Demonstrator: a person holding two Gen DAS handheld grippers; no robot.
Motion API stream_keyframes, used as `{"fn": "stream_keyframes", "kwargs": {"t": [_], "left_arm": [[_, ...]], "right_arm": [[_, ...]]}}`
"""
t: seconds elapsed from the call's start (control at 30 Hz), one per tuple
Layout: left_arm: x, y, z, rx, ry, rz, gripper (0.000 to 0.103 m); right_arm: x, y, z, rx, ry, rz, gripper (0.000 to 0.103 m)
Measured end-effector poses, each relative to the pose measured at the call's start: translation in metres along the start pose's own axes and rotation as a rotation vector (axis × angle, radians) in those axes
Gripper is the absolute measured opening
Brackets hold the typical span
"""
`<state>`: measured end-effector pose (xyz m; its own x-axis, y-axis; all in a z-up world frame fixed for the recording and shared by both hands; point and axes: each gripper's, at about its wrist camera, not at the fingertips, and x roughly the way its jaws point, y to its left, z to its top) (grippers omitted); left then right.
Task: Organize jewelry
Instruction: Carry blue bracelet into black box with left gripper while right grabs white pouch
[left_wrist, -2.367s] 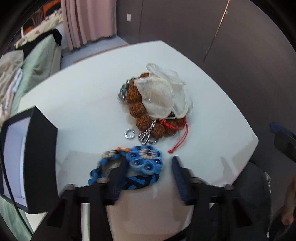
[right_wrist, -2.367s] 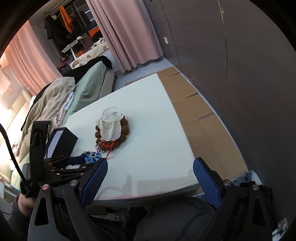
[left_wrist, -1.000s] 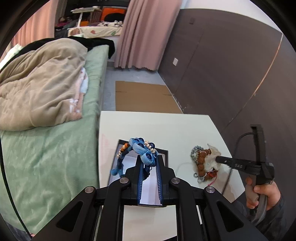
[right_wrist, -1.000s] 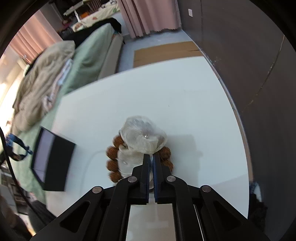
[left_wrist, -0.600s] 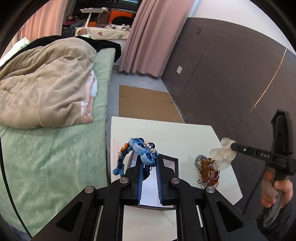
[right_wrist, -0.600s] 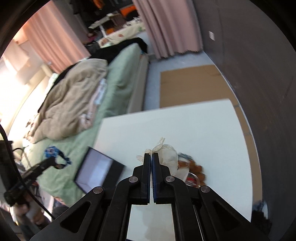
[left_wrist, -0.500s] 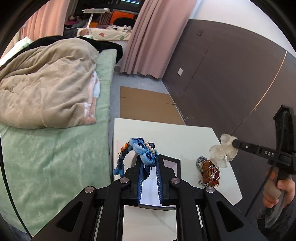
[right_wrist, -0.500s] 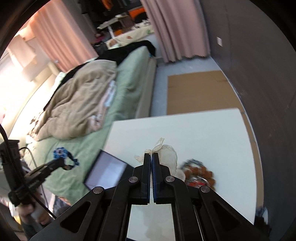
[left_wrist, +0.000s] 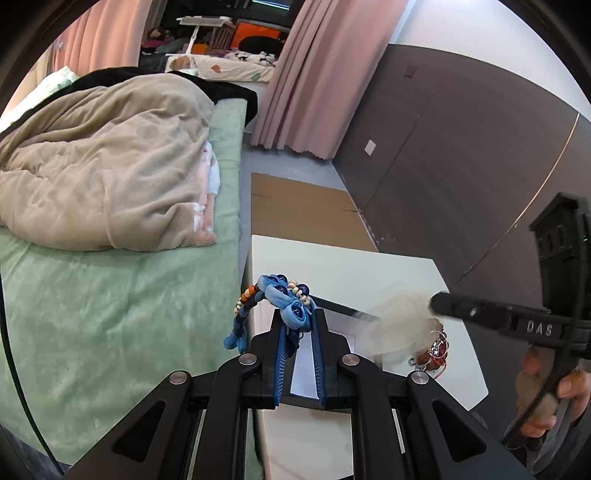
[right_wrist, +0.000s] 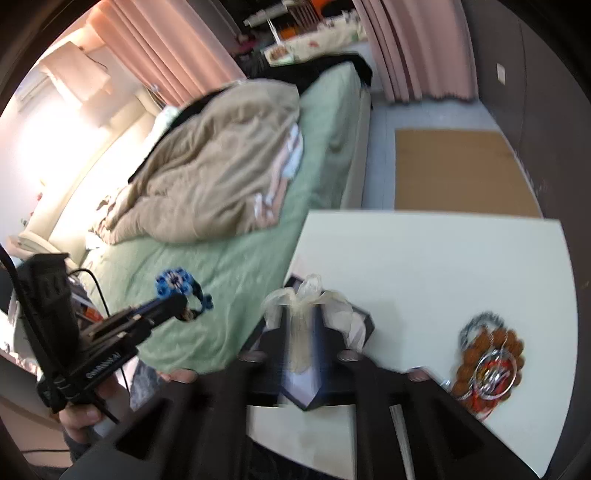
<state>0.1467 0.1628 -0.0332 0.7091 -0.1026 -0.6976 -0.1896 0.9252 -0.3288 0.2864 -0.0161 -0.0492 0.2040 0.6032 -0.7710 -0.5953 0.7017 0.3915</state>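
Note:
My left gripper is shut on a blue beaded bracelet and holds it in the air above the black jewelry box; the bracelet also shows in the right wrist view. My right gripper is shut on a sheer white organza pouch, held above the box; the pouch shows blurred in the left wrist view. A brown bead bracelet with silver chains and red cord lies on the white table.
A bed with a green sheet and a beige blanket stands left of the table. A cardboard sheet lies on the floor beyond. A dark wall runs along the right.
My right gripper has carried the pouch off the bead pile, up and leftward to over the box. My left gripper has stayed raised with the blue bracelet.

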Motion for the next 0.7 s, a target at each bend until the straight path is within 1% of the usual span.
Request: {"fn": "stream_keyframes", "kwargs": {"t": [0.03,0.07,0.13,0.3,0.47,0.53,0.6,0.67,0.7], "left_arm": [[0.0,-0.001,0.0,0.004,0.003,-0.005,0.014],[0.001,-0.002,0.0,0.009,0.005,-0.009,0.014],[0.003,-0.007,0.001,0.02,0.01,-0.017,0.014],[0.016,-0.022,0.0,0.038,0.041,-0.039,0.014],[0.028,-0.041,0.002,0.054,0.066,-0.039,0.014],[0.034,-0.048,0.004,0.06,0.08,-0.038,0.017],[0.041,-0.055,0.006,0.06,0.118,-0.042,0.028],[0.044,-0.062,0.007,0.058,0.124,-0.039,0.064],[0.043,-0.066,0.007,0.061,0.109,-0.042,0.07]], "right_arm": [[0.0,-0.002,-0.001,0.01,-0.002,-0.016,0.068],[-0.003,-0.004,-0.003,0.017,-0.027,-0.036,0.075],[-0.012,-0.011,-0.006,0.027,-0.057,-0.053,0.076],[-0.031,-0.038,-0.015,0.086,-0.065,-0.114,0.076],[-0.054,-0.063,-0.028,0.136,-0.091,-0.151,0.076],[-0.063,-0.073,-0.034,0.152,-0.1,-0.164,0.076],[-0.072,-0.084,-0.04,0.171,-0.112,-0.172,0.076],[-0.082,-0.095,-0.046,0.193,-0.122,-0.172,0.076],[-0.086,-0.102,-0.049,0.206,-0.126,-0.165,0.077]]}}
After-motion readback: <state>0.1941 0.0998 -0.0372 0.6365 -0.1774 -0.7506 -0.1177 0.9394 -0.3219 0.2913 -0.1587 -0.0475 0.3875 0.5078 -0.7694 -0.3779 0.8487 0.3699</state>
